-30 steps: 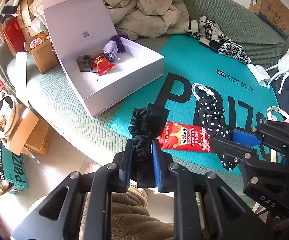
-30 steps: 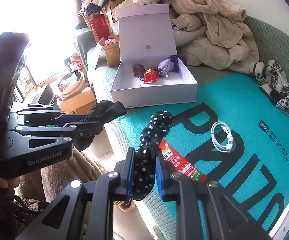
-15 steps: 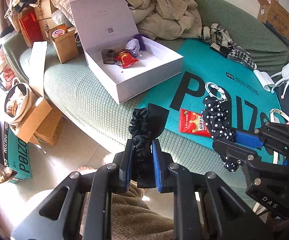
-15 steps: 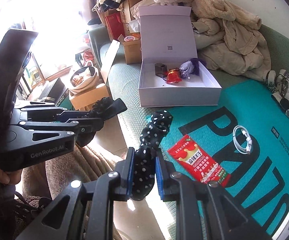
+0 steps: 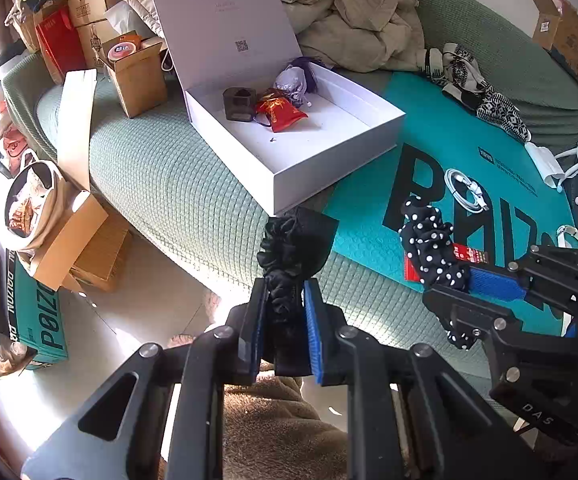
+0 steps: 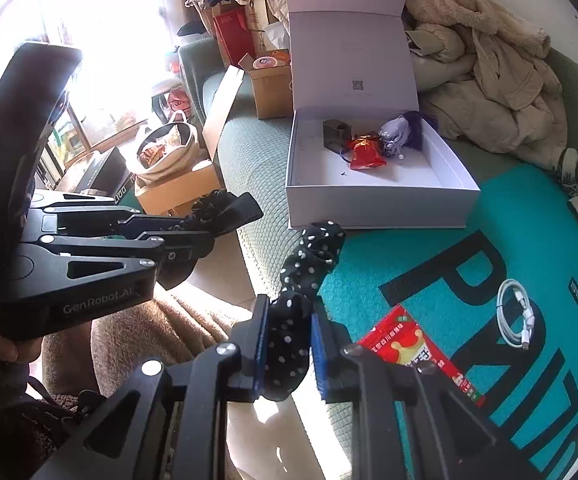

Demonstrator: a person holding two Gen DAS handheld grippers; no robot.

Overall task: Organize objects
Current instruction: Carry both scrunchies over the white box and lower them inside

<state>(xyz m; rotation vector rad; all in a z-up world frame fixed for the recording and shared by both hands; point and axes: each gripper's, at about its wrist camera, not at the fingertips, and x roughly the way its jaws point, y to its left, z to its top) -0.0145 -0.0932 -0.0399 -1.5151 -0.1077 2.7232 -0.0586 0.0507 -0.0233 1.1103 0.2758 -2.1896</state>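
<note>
L hand-held gripper [image 5: 285, 320] is clamped on a black scrunchie [image 5: 285, 256]; the scrunchie is pinched between the blue pads and its free end sticks up past the tips, held in the air off the front edge of the green sofa [image 5: 161, 176]. R hand-held gripper [image 6: 287, 344] is clamped on a black polka-dot scrunchie [image 6: 305, 268], which is likewise raised, its upper loop seen in front of the sofa edge & the near wall of the white box [image 6: 377, 204]. In the left wrist view the R hand-held gripper is seen at lower right, w/ the dotted scrunchie hanging from its pads over a red snack packet [image 6: 413, 348].

The red snack packet is laid flat on a teal mat [image 6: 429, 248] w/ large black letters, spread on the sofa seat. A coiled white cable [image 6: 515, 320] is seen on the same mat, near the packet but apart from it. The white box is set on the sofa just beside the mat's edge, lid [image 5: 225, 28] stood open behind it. Inside, toward the lid end, a dark small container [image 5: 239, 103], a red pouch [image 5: 279, 110] & a lilac pouch [image 5: 293, 82] are grouped close together; whether they touch cannot be told.

Beige clothing [image 5: 353, 28] is piled behind the box. Patterned knitwear [image 5: 481, 88] is seen at the mat's far end. Cardboard boxes [image 5: 137, 72] are stacked at the sofa's L end.
</note>
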